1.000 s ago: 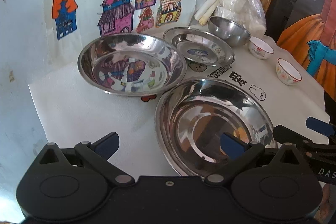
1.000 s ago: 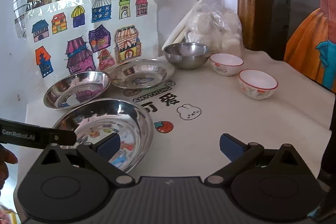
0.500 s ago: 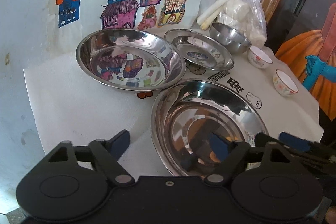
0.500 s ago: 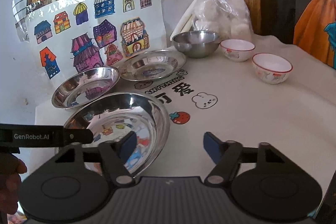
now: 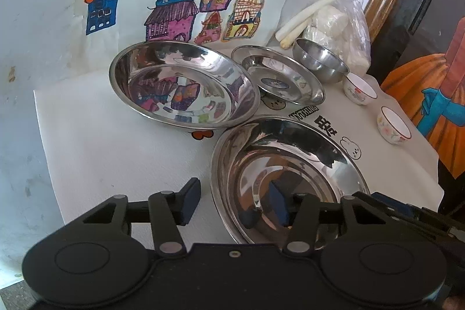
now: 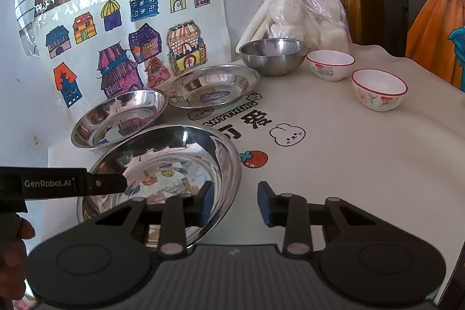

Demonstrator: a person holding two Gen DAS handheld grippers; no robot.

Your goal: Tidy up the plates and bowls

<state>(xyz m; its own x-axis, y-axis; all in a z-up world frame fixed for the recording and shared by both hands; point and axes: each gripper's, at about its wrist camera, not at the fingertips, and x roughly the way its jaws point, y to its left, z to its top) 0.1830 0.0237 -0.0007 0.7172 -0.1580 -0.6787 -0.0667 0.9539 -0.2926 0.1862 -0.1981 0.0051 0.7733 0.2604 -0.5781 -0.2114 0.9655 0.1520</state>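
The nearest large steel plate [image 5: 290,141] [image 6: 162,147] lies on the white tablecloth. My left gripper [image 5: 234,202] straddles its left rim and its jaws are closing, pads still clear of the metal. My right gripper [image 6: 236,204] straddles the plate's right rim, jaws also closing without touching. Behind it lie a second large steel plate [image 5: 183,89] [image 6: 119,115], a smaller steel plate [image 5: 279,77] [image 6: 215,86] and a steel bowl [image 5: 319,63] [image 6: 273,55]. Two white ceramic bowls [image 6: 330,64] [image 6: 379,89] stand apart at the right.
A plastic bag of white pieces [image 6: 305,16] leans against the wall behind the steel bowl. Drawings of houses [image 5: 174,10] hang on the wall behind the plates. The tablecloth [image 6: 348,164] carries printed figures. A person's hand [image 6: 11,252] shows at the lower left.
Both grippers' jaws have narrowed from wide open around the near plate's rims. The plates and bowls have not moved.
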